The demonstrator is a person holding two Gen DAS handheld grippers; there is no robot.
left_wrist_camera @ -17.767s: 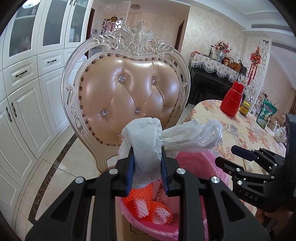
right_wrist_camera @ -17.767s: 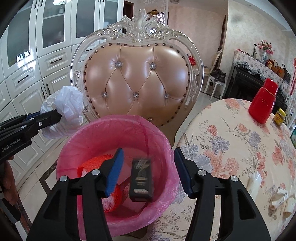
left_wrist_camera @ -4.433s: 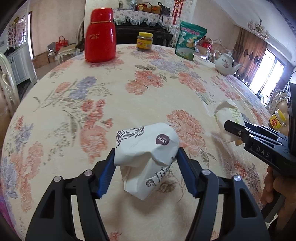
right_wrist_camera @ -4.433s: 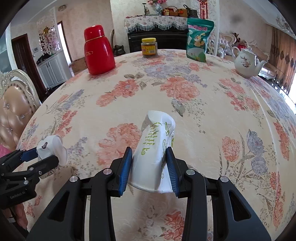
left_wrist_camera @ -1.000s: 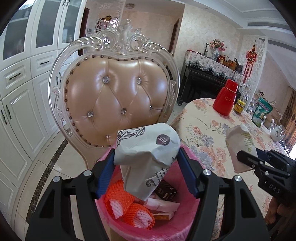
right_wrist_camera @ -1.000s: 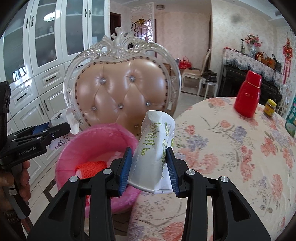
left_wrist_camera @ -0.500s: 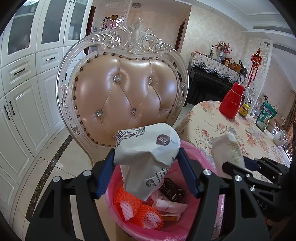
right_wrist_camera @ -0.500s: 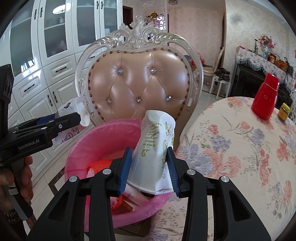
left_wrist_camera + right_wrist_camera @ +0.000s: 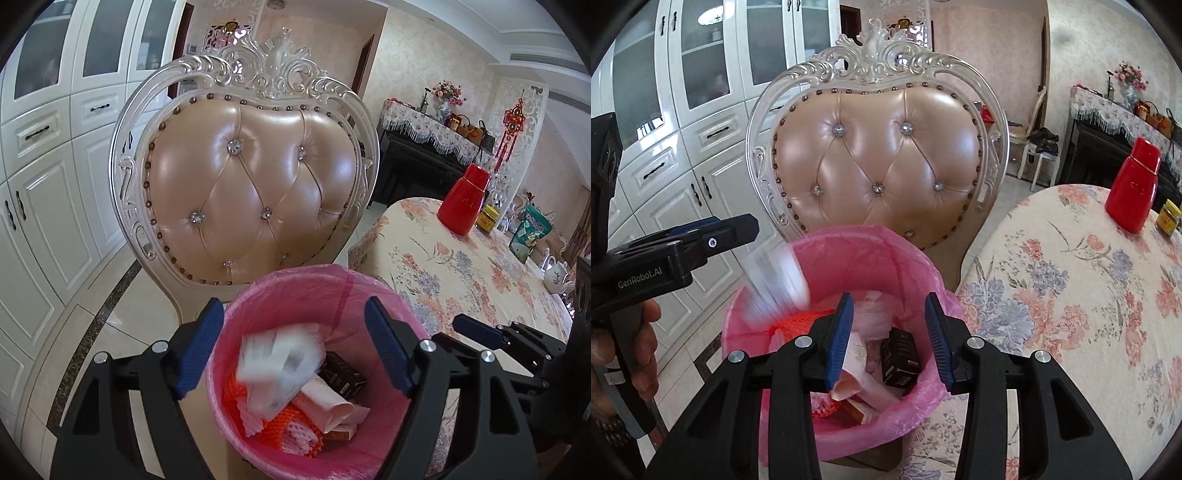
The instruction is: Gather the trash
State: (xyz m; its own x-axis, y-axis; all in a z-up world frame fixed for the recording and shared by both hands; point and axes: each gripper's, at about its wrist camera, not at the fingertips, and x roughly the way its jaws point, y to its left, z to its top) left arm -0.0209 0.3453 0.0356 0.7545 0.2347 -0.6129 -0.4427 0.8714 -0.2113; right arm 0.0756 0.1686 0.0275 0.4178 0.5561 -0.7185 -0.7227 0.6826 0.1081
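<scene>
— Tools: why were both the left tool and the right tool held spread, empty, above the pink-lined bin?

— So the blurred paper trash could be dropped inside.

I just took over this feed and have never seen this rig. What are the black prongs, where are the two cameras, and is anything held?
No robot arm here: a person holds a two-finger gripper in each hand, each carrying a fisheye camera that looks along its fingers. One picture comes from the left gripper, the other from the right gripper. Both hang open above the pink-lined trash bin, holding nothing. The white blur looks like a wrapper dropping in. Beside the bin, the floral table carries a red flask and a small jar.
</scene>
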